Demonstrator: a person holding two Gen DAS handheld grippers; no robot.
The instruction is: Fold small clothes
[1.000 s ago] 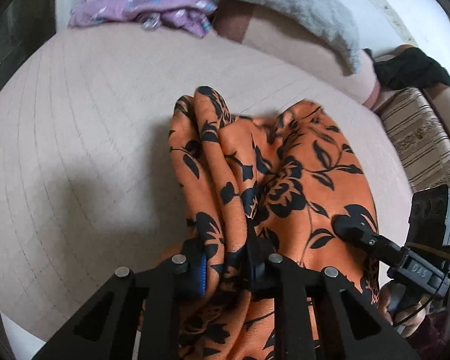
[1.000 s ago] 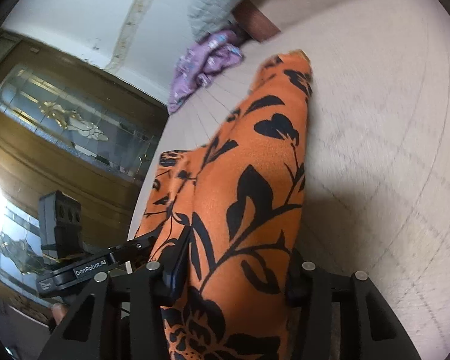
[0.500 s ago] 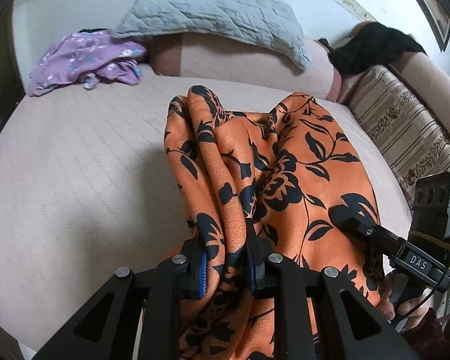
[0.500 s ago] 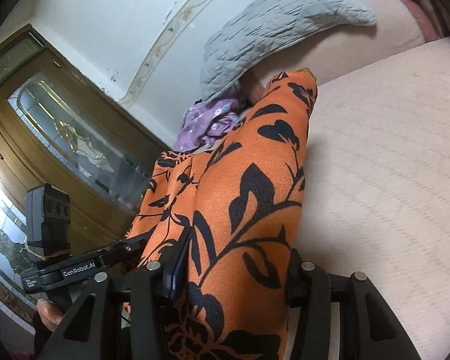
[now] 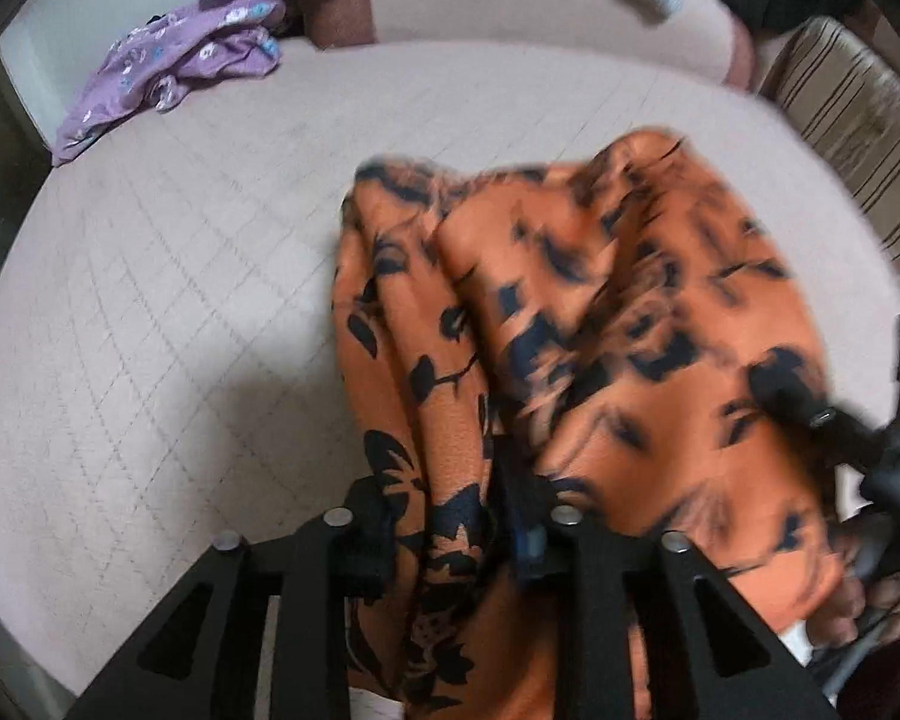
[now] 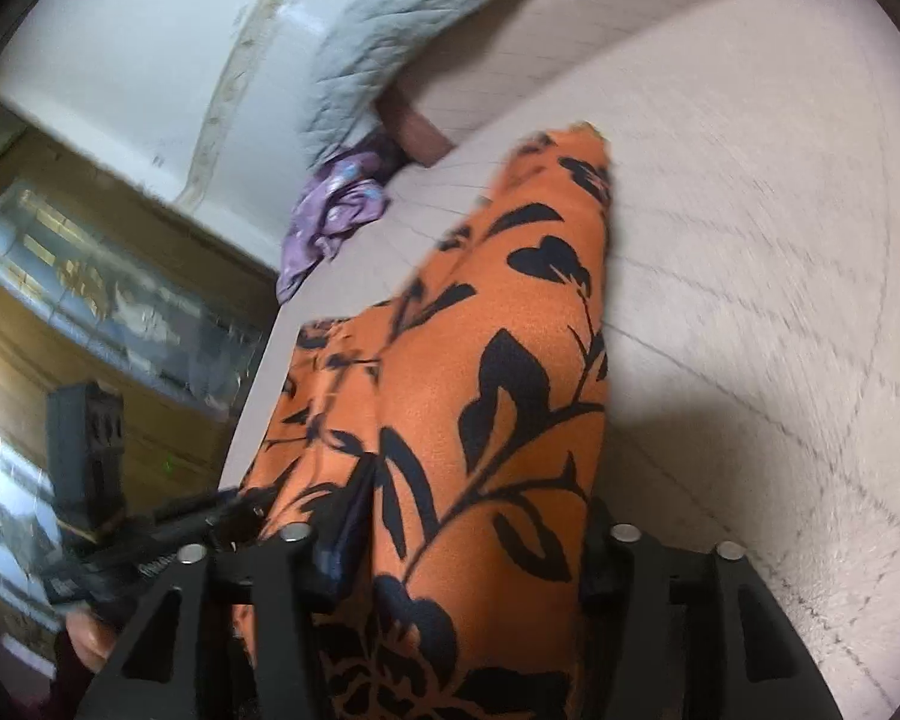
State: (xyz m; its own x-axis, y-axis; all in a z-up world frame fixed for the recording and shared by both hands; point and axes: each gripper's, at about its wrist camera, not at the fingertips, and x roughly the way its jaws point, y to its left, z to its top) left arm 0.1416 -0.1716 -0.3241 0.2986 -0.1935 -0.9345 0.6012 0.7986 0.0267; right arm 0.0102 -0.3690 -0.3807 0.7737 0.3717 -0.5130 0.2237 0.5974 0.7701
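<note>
Your left gripper (image 5: 450, 516) and right gripper (image 6: 468, 534) both stay clamped on the orange cloth (image 5: 600, 312). Since half a second ago your view tips down toward the bed (image 5: 180, 300), so the cloth is coming lower over it, far end leading. It seems you are laying it flat before folding.

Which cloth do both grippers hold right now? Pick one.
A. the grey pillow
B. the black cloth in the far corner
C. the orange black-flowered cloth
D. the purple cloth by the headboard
C: the orange cloth runs between the jaws of the left gripper, and in the right wrist view between those of the right gripper; the purple cloth lies apart on the bed.
</note>
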